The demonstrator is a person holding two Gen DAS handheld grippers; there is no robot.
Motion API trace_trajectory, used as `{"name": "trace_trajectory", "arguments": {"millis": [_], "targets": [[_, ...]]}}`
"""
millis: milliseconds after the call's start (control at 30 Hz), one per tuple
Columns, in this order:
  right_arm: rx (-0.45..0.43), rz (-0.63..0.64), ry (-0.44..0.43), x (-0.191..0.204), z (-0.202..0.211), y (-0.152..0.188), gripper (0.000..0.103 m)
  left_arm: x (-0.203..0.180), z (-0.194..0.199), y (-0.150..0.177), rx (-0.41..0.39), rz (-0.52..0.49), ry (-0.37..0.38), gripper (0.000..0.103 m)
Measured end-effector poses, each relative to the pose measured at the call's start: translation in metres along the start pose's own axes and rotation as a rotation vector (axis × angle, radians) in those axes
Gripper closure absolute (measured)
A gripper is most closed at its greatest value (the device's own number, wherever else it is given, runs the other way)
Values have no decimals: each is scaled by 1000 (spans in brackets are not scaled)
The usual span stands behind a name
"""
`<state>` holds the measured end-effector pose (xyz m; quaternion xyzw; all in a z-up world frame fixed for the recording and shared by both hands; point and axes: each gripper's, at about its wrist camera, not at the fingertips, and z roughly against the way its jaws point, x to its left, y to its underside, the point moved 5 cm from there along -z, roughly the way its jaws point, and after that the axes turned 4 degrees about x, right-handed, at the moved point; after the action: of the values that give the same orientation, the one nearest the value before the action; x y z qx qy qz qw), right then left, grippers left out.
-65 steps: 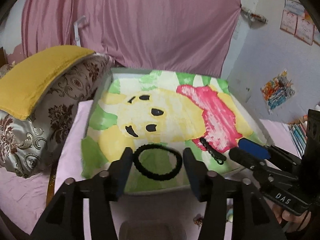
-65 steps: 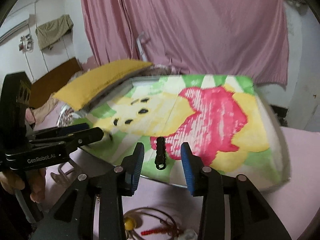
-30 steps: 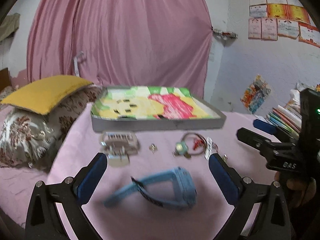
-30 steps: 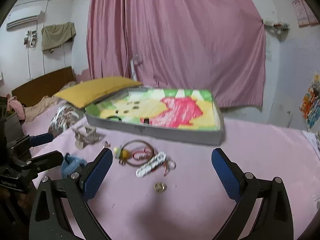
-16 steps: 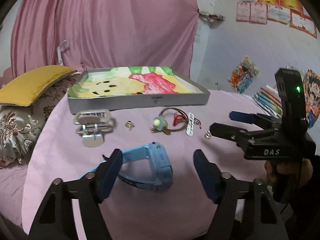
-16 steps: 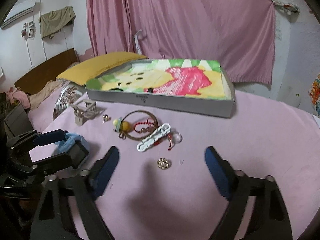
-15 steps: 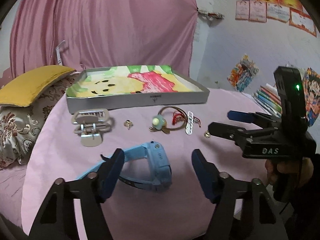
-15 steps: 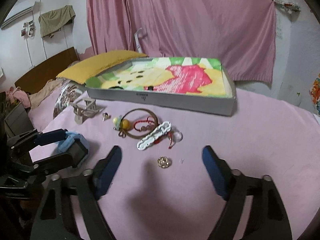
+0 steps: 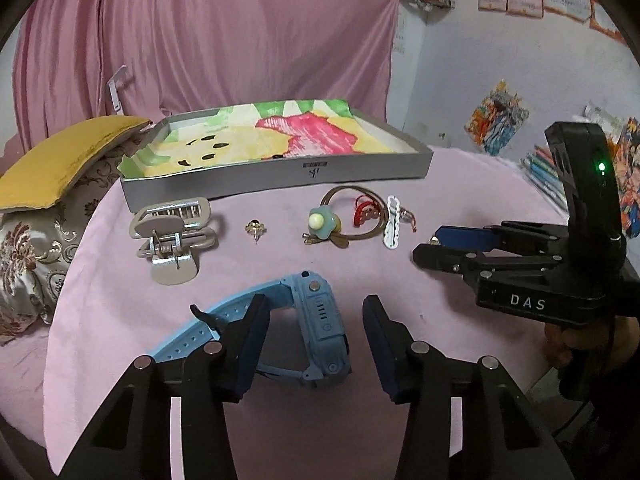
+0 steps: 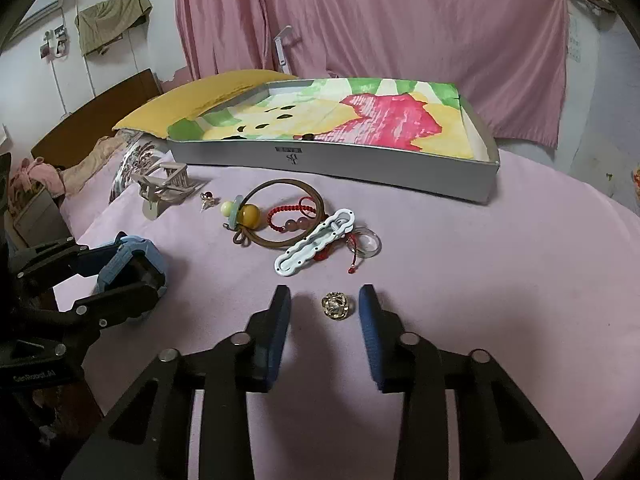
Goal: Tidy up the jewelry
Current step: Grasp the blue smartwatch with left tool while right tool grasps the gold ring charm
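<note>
My left gripper point(image 9: 314, 330) is open, its jaws on either side of the blue watch point(image 9: 320, 320) lying on the pink cloth. My right gripper point(image 10: 325, 305) is open with a small gold ring point(image 10: 337, 305) lying between its fingertips. The grey tray point(image 9: 280, 176) with a painted liner stands at the back; it also shows in the right wrist view point(image 10: 360, 160). In front of it lie a beige hair claw point(image 9: 172, 232), a small earring point(image 9: 255, 230), a brown hoop with a bead point(image 9: 348, 216), a red cord bracelet point(image 10: 292, 214) and a white clip point(image 10: 316, 248).
A yellow cushion on a patterned pillow point(image 9: 52, 168) lies left of the tray. A pink curtain point(image 9: 220, 40) hangs behind. Books and pens point(image 9: 548, 176) are at the far right. The cloth's front edge is close below both grippers.
Both grippers pulled back from the tray, leaving the black hair tie and black clip in it, then dropped low over the cloth. Their jaws narrowed around the watch and the ring.
</note>
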<state>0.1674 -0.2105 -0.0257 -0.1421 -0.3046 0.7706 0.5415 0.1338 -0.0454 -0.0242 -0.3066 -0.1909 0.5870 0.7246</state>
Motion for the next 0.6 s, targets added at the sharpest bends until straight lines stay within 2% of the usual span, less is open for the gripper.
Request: {"name": "trace_trajectory", "arguments": {"millis": [167,267,367,600], "targets": [[0,3,4,-1,0,0,92,0,-3,-2,54,-31,-28,71],[-2,2,-5,-2,-1,-1,92,-3,-4,-2,83,-38,23,80],[-15,3,-14,-1,1,-1,92,-3,-3,-2,78,-40,26,86],[-139,-3,-39,4,25,-21,92,-6,12,-8,-11,-15,85,87]]}}
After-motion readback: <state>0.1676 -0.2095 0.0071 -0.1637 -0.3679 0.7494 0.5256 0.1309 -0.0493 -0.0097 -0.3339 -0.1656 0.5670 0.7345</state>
